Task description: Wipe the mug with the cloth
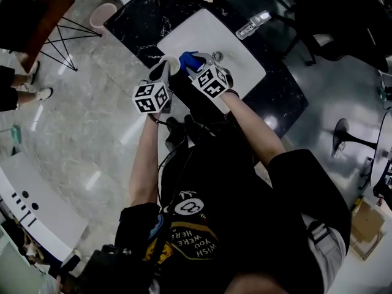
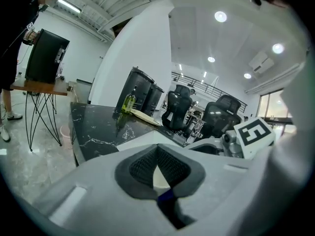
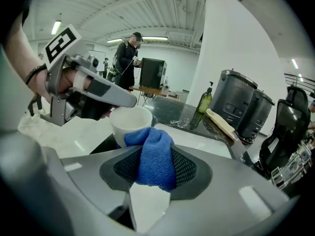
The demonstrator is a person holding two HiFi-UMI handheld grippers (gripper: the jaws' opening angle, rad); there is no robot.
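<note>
Left hand-held gripper (image 2: 159, 167) was clamped on the wall of the white mug (image 3: 129, 125), holding it in the air above the table (image 1: 131, 23). Right hand-held gripper (image 3: 156, 175) pinched the blue cloth (image 3: 152, 151). The cloth touched the mug's outer side below the rim.

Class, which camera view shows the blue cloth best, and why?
The right gripper view: the cloth fills its centre, pinched in the right tool and touching the mug. The head view shows a small blue patch; the left gripper view, only a blue sliver.
</note>
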